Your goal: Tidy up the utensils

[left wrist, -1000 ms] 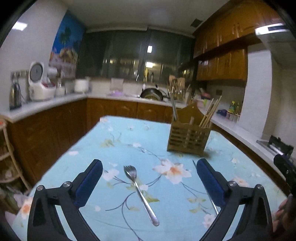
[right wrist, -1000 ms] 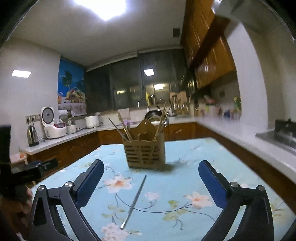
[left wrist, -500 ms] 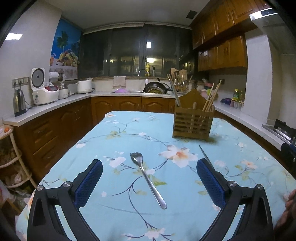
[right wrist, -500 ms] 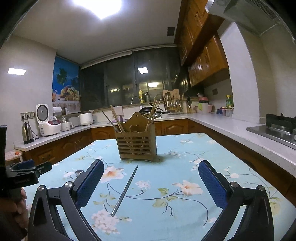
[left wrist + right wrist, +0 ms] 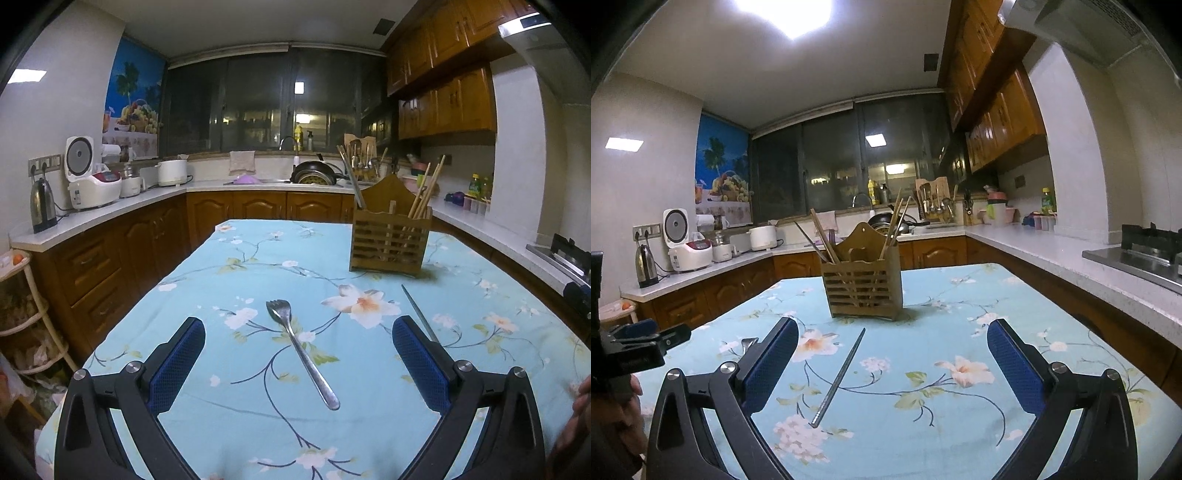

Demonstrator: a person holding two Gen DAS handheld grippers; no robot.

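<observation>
Both grippers had drawn back and levelled — left gripper (image 5: 297, 354) gaped over the fork (image 5: 300, 350), right gripper (image 5: 892, 363) gaped empty over the metal chopstick (image 5: 840, 376). Best to pinch the fork's handle mid-length before lifting toward the wooden holder (image 5: 388, 240).

The left gripper (image 5: 297, 345) hangs with its jaws spread wide, and bare tablecloth (image 5: 229, 413) lies on both sides of the fork (image 5: 300, 350) between them. The right gripper (image 5: 892, 354) is likewise spread, with open cloth flanking the metal chopstick (image 5: 839, 376). The wooden utensil holder (image 5: 863, 286) stands upright at the far middle of the table; chopsticks (image 5: 822, 236) lean outward above its rim and narrow the approach from above. Counters border the table on both sides
</observation>
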